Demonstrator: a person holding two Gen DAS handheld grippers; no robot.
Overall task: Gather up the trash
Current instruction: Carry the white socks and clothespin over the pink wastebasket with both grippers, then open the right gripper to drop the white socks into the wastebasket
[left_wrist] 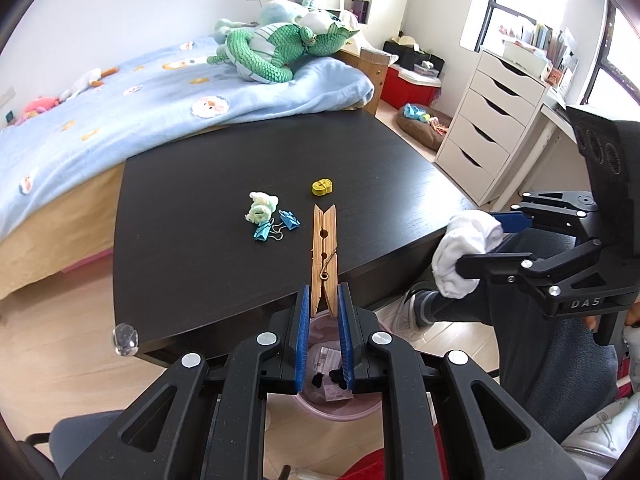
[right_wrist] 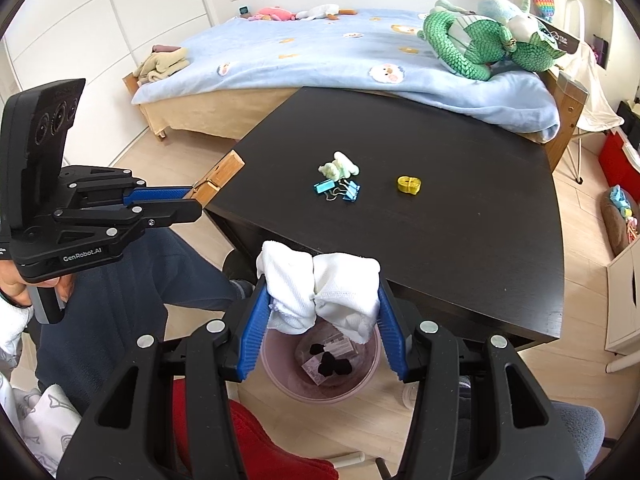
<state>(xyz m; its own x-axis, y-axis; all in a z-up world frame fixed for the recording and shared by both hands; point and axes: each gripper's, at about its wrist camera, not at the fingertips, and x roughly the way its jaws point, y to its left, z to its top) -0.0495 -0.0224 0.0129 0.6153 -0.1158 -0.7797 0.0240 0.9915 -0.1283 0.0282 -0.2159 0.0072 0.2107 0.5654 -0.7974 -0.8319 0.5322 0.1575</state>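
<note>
My left gripper [left_wrist: 325, 294] is shut on a wooden clothespin [left_wrist: 324, 248], held upright over the near edge of the black table [left_wrist: 192, 264]. Directly beneath it on the floor stands a pink bin [left_wrist: 340, 411] with dark scraps and a wrapper inside. My right gripper [right_wrist: 320, 286] is shut on a bunched white cloth [right_wrist: 320, 284] above the same pink bin [right_wrist: 286, 380]. The other view shows the right gripper [left_wrist: 486, 240] with the white cloth [left_wrist: 464, 256]. The left gripper [right_wrist: 194, 202] and clothespin [right_wrist: 220, 176] show at the left.
On the table [right_wrist: 460, 248] lie a crumpled pale green tissue [right_wrist: 339, 168], two blue binder clips [right_wrist: 340, 191] and a small yellow item [right_wrist: 409, 184]. A bed [right_wrist: 320, 56] with a green plush [right_wrist: 472, 48] stands behind. White drawers [left_wrist: 488, 128] are at right. A person's leg [right_wrist: 132, 280] is beside the bin.
</note>
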